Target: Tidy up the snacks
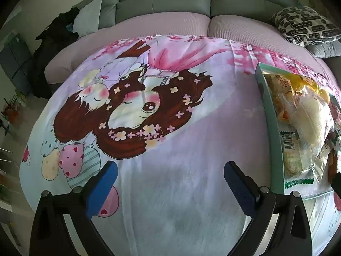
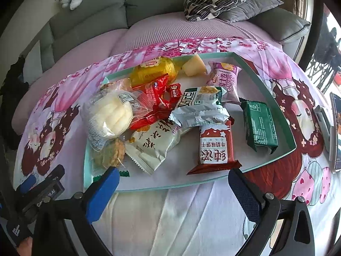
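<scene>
Both grippers are hanging wide open and holding nothing: the left gripper [image 1: 170,177] over the smooth cartoon-printed pink cloth [image 1: 170,128] left of the shallow mint-green rectangular cardboard tray [image 2: 277,106], the right gripper [image 2: 173,183] just short of that tray's near rim. Inside the tray, crinkly foil and plastic snack packets are lying heaped: a clear-wrapped pale bun [image 2: 110,115], glossy red wrappers [image 2: 155,98], a dark green foil bar [image 2: 259,125], a brown-and-white biscuit pack [image 2: 215,147].
</scene>
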